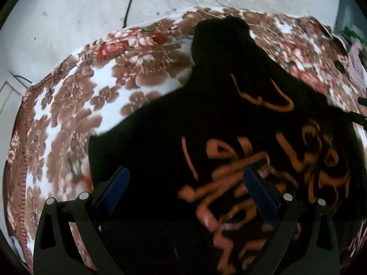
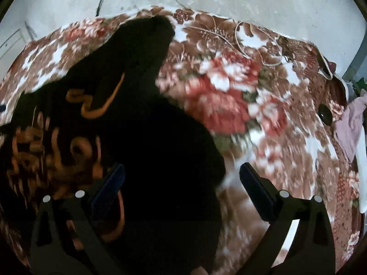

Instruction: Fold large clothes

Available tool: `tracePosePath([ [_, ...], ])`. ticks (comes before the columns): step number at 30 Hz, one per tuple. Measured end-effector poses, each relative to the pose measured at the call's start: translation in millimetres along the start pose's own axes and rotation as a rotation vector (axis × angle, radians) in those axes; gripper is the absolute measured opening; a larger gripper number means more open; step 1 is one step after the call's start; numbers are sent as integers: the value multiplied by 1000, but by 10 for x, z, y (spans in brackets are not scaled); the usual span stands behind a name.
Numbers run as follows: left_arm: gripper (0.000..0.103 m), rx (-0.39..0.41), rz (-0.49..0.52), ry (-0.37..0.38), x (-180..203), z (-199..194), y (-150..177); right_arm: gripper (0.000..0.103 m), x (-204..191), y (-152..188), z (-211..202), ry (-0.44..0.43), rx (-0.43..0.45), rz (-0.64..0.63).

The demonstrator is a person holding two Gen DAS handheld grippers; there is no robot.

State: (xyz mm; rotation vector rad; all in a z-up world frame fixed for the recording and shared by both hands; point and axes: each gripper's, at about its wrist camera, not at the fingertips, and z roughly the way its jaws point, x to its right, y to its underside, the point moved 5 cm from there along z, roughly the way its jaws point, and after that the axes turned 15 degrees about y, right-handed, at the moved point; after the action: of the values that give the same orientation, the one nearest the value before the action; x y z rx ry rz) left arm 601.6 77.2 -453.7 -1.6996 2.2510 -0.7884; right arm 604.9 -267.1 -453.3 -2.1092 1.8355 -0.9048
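Note:
A large black garment [image 1: 218,114] with orange lettering lies spread on a floral blanket [image 1: 75,114]. My left gripper [image 1: 184,175] is open just above the garment's near left part, with nothing between its blue pads. In the right wrist view the garment [image 2: 142,126] fills the left half over the blanket [image 2: 263,105]. My right gripper [image 2: 182,170] is open above the garment's right edge, its left finger over black cloth and its right finger over blanket. The picture is motion blurred.
A pale wall [image 1: 91,4] with hanging cables stands behind the bed. A pink cloth [image 2: 353,123] and a dark round object [image 2: 324,113] lie at the blanket's right edge. The other gripper's tip [image 1: 360,114] shows at the right.

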Motion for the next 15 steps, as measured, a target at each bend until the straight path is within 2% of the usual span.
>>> tracePosePath([
  [6,98,35,-69,41,-167,313,-644,98,-157,-743,456,-73,-35,65],
  [10,98,29,-125,88,-290,575,-967,98,-336,-1124,694,-99,-30,43],
  [15,98,14,-54,104,-316,908,-1393,98,-511,-1556,1017,-107,-14,7],
])
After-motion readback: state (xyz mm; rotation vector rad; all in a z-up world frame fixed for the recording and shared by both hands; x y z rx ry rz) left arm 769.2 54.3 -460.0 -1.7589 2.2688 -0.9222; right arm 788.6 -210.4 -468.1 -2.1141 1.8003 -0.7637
